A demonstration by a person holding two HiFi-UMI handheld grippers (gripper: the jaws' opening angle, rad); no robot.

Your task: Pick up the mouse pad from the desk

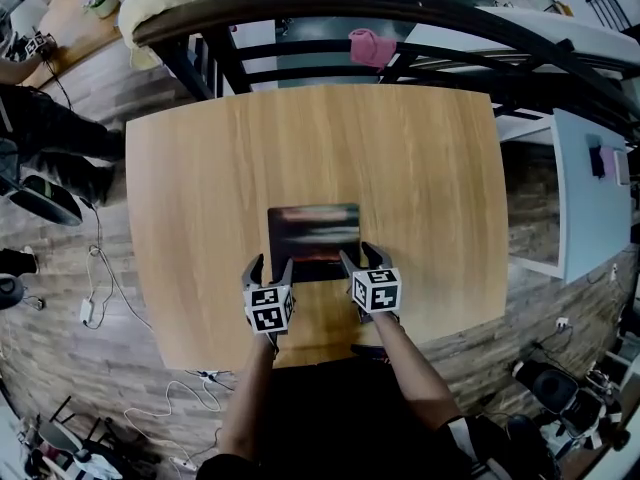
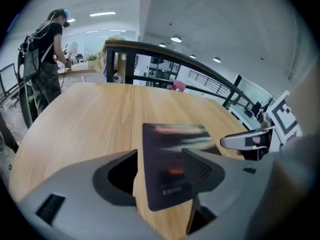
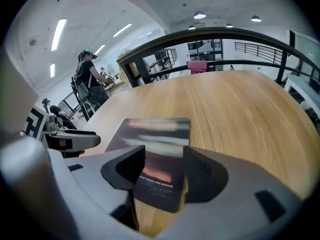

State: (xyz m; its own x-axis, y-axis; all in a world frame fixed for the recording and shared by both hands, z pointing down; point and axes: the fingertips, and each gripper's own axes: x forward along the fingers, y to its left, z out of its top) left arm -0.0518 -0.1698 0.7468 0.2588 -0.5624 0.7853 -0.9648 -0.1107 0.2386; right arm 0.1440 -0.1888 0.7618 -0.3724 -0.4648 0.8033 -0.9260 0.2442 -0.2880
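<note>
A dark rectangular mouse pad [image 1: 313,233] lies flat on the wooden desk [image 1: 200,188], near its front edge. My left gripper [image 1: 268,268] is open and tilted down, its jaws on either side of the pad's near left corner [image 2: 167,184]. My right gripper [image 1: 361,258] is open too, astride the near right corner [image 3: 160,184]. No pad of either gripper presses on the mouse pad. In the left gripper view the right gripper [image 2: 246,141] shows at the right; in the right gripper view the left gripper [image 3: 72,142] shows at the left.
A dark curved railing [image 1: 400,13] runs behind the desk, with a pink cloth [image 1: 372,46] on it. A person [image 2: 47,59] stands at another table to the far left. Cables [image 1: 100,288] lie on the floor at left; a white desk [image 1: 590,188] is at right.
</note>
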